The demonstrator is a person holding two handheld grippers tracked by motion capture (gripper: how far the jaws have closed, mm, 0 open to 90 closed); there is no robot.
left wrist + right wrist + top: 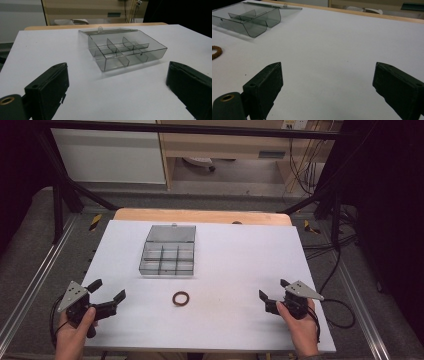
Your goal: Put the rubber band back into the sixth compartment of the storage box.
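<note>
**Both grippers idle and wide, ring between them near the front edge**

The left gripper (108, 294) sat at the counter's front left corner, its jaws spread wide with nothing between them; the left gripper view showed only bare white surface in the gap. The right gripper (273, 294) rested near the front right corner, jaws likewise wide and empty, pointing inward across the counter (235, 255).

The brown ring (181, 298) lay flat on the counter between the two grippers, close to the front edge and a little left of centre. Being round, it had no long axis to line up with. It lay to the right of the left gripper and to the left of the right one; the left looked somewhat nearer, though the margin was modest. In the right gripper view the ring (216, 52) just showed at the left border.

Beyond the ring, toward the far edge, stood the clear compartment box (167, 251) with its lid open flat behind it, every compartment apparently empty. No brand, label or writing could be read on anything.
</note>
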